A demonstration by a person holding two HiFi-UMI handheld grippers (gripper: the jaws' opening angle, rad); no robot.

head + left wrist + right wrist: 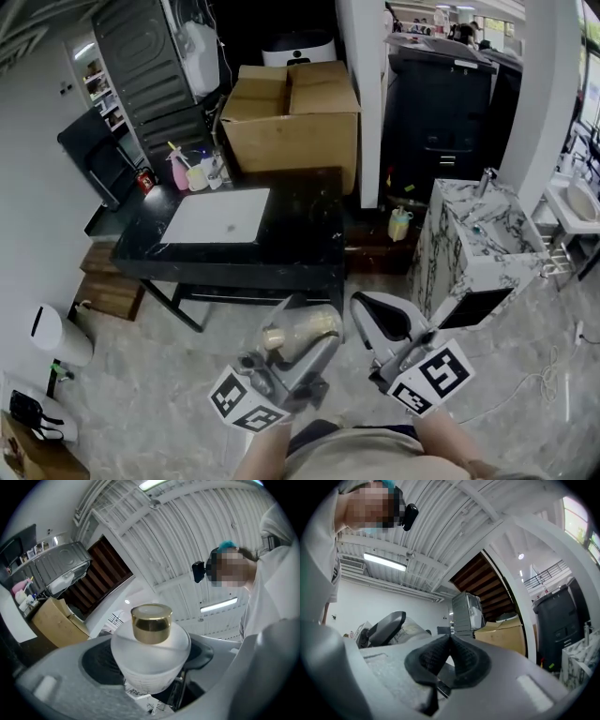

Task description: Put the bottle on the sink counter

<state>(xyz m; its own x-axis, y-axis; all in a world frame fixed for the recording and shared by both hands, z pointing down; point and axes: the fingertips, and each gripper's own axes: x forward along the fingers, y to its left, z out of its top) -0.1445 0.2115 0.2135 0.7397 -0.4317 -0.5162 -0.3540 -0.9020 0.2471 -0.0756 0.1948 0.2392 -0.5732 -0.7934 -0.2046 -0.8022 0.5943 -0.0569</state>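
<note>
Carry step: left gripper (302, 343) pinches bottle (150, 654); right gripper (449, 654) pressed together, empty. Next, probably: set bottle upright on sink counter (302, 234).

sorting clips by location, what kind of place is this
Likely a warehouse-style showroom or test space with mock bathroom fittings, not a home: a black sink counter and a marble vanity stand apart on the floor, with a big cardboard box behind.

Cool, even indoor light. A ceiling tube (384, 562) glows above the right gripper (449, 638), and the window (581, 524) to its right blows out. Fisheye bends every edge, corners black. The bottle (151, 665) in the left gripper (150, 658) shows a soft sheen.
</note>
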